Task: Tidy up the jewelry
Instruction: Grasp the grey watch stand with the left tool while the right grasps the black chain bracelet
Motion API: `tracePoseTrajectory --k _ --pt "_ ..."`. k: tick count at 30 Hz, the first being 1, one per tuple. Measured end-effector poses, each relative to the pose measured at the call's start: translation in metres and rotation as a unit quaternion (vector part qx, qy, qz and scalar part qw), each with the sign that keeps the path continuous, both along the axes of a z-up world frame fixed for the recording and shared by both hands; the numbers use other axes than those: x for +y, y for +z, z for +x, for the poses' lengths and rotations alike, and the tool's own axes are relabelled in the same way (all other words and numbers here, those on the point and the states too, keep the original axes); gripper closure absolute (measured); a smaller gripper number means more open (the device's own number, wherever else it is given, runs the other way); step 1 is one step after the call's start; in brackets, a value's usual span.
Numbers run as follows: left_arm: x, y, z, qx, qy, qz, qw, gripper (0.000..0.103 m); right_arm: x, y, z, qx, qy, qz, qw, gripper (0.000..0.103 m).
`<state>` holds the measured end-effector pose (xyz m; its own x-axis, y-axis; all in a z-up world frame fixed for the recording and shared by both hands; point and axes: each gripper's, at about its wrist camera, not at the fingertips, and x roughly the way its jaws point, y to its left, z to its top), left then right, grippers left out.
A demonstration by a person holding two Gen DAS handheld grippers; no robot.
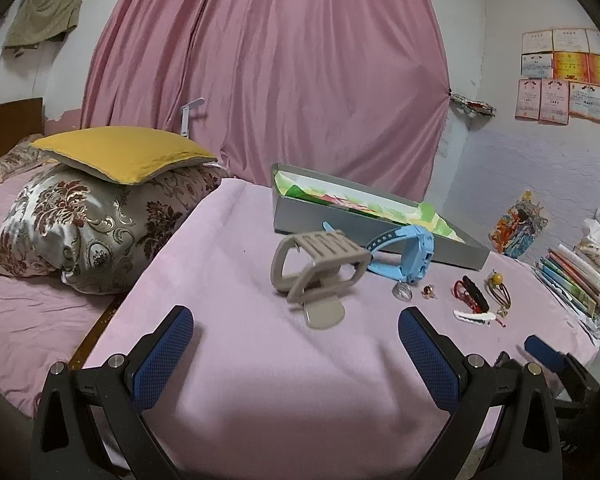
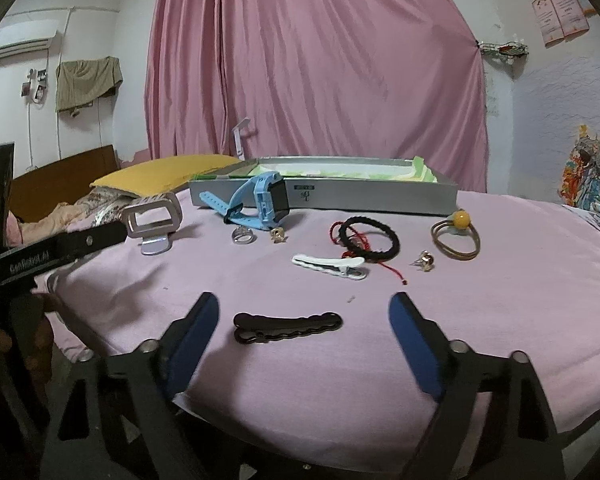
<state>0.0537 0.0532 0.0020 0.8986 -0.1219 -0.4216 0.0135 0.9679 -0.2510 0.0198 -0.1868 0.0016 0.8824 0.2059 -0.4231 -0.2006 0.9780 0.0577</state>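
Jewelry lies on a pink cloth-covered table (image 2: 500, 300). My right gripper (image 2: 304, 300) is open, and a black hair clip (image 2: 288, 326) lies flat between its fingers, untouched. Beyond it are a white clip (image 2: 328, 266), a black braided band with red cord (image 2: 370, 236), a yellow-bead hair tie (image 2: 456, 236), a gold earring (image 2: 425, 260), a silver ring (image 2: 243, 235) and a blue watch (image 2: 260, 200). My left gripper (image 1: 296, 314) is open and empty, just short of a beige claw clip (image 1: 320, 268). An open grey box (image 1: 380, 240) stands behind.
A bed with a floral pillow (image 1: 80, 232) and a yellow cushion (image 1: 124, 152) lies left of the table. Books and papers (image 1: 576, 280) are stacked at the right edge. A pink curtain (image 1: 268, 72) hangs behind. The left gripper's arm (image 2: 60, 248) crosses the right wrist view.
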Motion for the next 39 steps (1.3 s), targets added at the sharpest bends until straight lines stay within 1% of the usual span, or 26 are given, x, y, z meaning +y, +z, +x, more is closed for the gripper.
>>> tracePoseTrajectory --k 2,4,5,7,10,14,19,21,24,30,32,34,36,38,39 --pt "0.001 0.001 0.006 0.008 -0.003 0.0 1.0 0.0 0.004 0.0 0.002 0.009 0.001 -0.004 1.0 0.029" --pt "0.003 0.001 0.011 0.018 -0.006 -0.001 0.9998 0.0 0.007 -0.001 0.004 0.021 0.002 -0.009 1.0 0.036" --pt "0.003 0.0 0.014 0.023 -0.008 -0.001 0.9997 0.0 0.008 -0.002 0.006 0.028 -0.001 -0.013 1.0 0.038" --pt "0.004 0.0 0.019 0.034 -0.012 -0.004 0.9993 0.0 0.01 -0.001 0.005 0.031 -0.009 -0.02 0.999 0.045" --pt "0.006 0.001 0.027 0.047 -0.022 -0.008 0.9986 0.0 0.011 0.001 0.004 0.035 -0.016 -0.017 0.999 0.051" --pt "0.007 0.008 0.039 0.057 -0.037 -0.012 0.9976 0.0 0.019 0.003 0.008 0.039 -0.01 -0.023 0.999 0.051" --pt "0.01 0.009 0.057 0.082 -0.052 -0.017 0.9951 0.0 0.026 0.007 0.021 0.049 -0.001 -0.02 0.999 0.051" --pt "0.011 0.009 0.063 0.094 -0.064 -0.031 0.993 0.0 0.03 0.008 0.026 0.052 0.003 -0.018 0.998 0.051" --pt "0.011 0.009 0.071 0.112 -0.069 -0.04 0.9905 0.0 0.035 0.008 0.031 0.053 0.005 -0.019 0.998 0.051" --pt "-0.002 0.012 0.083 0.12 -0.073 -0.029 0.9897 0.0 0.042 0.007 0.035 0.05 0.006 -0.023 0.998 0.051" --pt "-0.004 0.01 0.087 0.129 -0.074 -0.025 0.9885 0.002 0.04 0.007 0.035 0.048 0.007 -0.024 0.999 0.051" --pt "-0.006 0.008 0.09 0.14 -0.071 -0.021 0.9874 0.007 0.041 0.007 0.036 0.046 0.01 -0.025 0.999 0.051" --pt "-0.008 0.008 0.092 0.144 -0.067 -0.013 0.9872 0.008 0.037 0.008 0.036 0.045 0.013 -0.025 0.999 0.051" --pt "-0.011 0.008 0.092 0.146 -0.068 -0.004 0.9869 0.012 0.036 0.007 0.036 0.043 0.015 -0.025 0.999 0.051" --pt "-0.013 0.008 0.092 0.146 -0.066 0.003 0.987 0.016 0.036 0.007 0.036 0.042 0.016 -0.026 0.999 0.051"
